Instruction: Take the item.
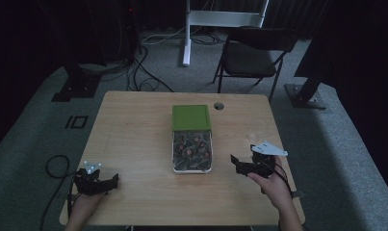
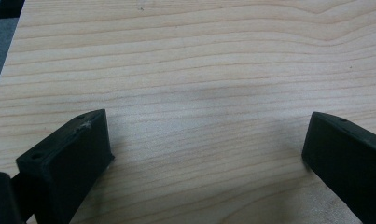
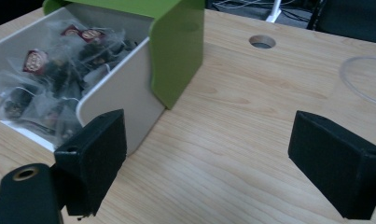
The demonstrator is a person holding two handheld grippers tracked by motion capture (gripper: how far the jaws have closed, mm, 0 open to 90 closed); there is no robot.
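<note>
I had both tongs low over the surface (image 1: 134, 144) and neither was carrying anything. The thing I was working toward was the box (image 1: 192, 144), a white tray of clear sachets (image 1: 191, 147) pulled partly out of its green sleeve (image 1: 191, 117), sitting mid-surface with its long axis running away from me, the sleeve at the far end and the open tray at the near end.

My right tongs (image 1: 241, 164) were the nearer pair. In the high view they sat just off the tray's near right corner, with a strip of bare wood between, and the jaws pointed left toward it. In the right gripper view the right tongs (image 3: 209, 163) stood spread wide with nothing between them; the tray's white side wall (image 3: 125, 100) rose just beyond the jaw on that view's left, and the sachets (image 3: 50, 79) lay heaped inside, above and left of that jaw. So the box lay ahead and to the left of that pair, not between the jaws. A clear rim, perhaps of a cup (image 3: 363, 79), showed at that view's right edge; I could not tell more.

My left tongs (image 1: 99, 180) were well apart from the box, near the front left corner. In the left gripper view the left tongs (image 2: 209, 149) were also spread wide over bare wood.

I judged the reach belonged to the right hand (image 1: 273, 185): swing left and forward to bring the tray's open end between the jaws.
</note>
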